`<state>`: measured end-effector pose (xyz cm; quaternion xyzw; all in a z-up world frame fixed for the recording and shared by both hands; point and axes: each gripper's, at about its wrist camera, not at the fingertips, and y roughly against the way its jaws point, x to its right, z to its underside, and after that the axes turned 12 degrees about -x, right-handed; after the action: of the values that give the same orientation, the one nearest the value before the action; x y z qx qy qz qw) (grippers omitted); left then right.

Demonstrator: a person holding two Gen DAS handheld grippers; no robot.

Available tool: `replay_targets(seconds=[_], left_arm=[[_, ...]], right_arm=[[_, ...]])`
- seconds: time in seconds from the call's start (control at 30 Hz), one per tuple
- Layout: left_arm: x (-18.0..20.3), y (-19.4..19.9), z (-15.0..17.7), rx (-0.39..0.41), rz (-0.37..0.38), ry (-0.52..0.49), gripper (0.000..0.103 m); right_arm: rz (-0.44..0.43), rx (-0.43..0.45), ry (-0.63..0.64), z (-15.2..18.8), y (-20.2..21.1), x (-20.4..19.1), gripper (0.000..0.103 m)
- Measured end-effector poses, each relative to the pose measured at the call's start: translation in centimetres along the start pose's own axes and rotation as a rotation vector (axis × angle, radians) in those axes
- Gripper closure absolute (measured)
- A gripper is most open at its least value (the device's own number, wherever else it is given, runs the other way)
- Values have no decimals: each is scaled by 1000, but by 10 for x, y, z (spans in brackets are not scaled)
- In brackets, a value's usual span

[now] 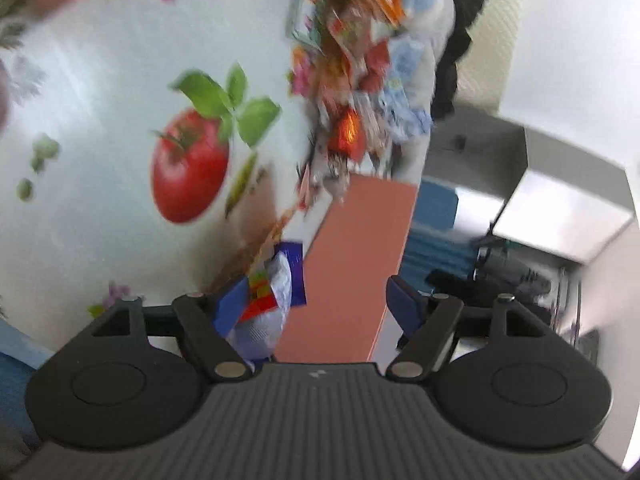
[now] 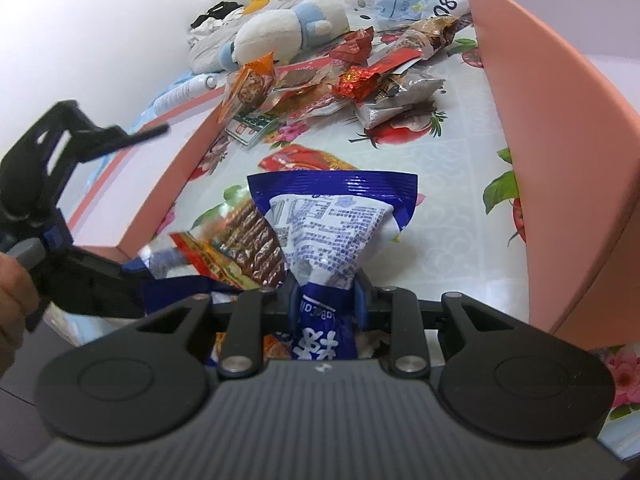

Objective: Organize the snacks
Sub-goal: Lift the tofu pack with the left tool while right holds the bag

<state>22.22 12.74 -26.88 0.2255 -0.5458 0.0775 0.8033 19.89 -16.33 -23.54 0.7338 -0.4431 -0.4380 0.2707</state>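
Observation:
My right gripper (image 2: pixel 326 300) is shut on a blue and white snack bag (image 2: pixel 328 232), held just above the flowered tablecloth. A red and brown snack packet (image 2: pixel 240 248) lies under and left of it. A pile of snack packets (image 2: pixel 320 80) lies farther back. A pink box (image 2: pixel 560 160) stands at the right, a flat pink lid or tray (image 2: pixel 132 184) at the left. My left gripper (image 1: pixel 308 304) is open and empty; it also shows in the right wrist view (image 2: pixel 92 264), at the left edge. In the blurred left wrist view, the blue bag (image 1: pixel 272 296) sits by the left finger, the pink lid (image 1: pixel 352 264) ahead.
A plush toy (image 2: pixel 288 28) and clothes lie beyond the snack pile. A white spray can (image 2: pixel 184 92) lies behind the pink lid. In the left wrist view a grey cabinet (image 1: pixel 560 208) and dark gear stand past the table's edge.

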Motion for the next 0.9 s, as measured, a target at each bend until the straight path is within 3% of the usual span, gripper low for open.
replay_targets(seconds=[0.2,0.43,0.63,0.9], left_arm=[[9,-9,-2,27,-154,-108,27],[13,-33,-1,35,-391,-280,62],[11,-46,6,82,-457,-344,93],[23,-39,25,148,-469,-437,99]], right_arm=[[-5,1,0,1,1,1,74],[2,2,9,0,0,0,74],[-1,5,-8,0,1,1,75],[98,28,-61,0,17,3,74]])
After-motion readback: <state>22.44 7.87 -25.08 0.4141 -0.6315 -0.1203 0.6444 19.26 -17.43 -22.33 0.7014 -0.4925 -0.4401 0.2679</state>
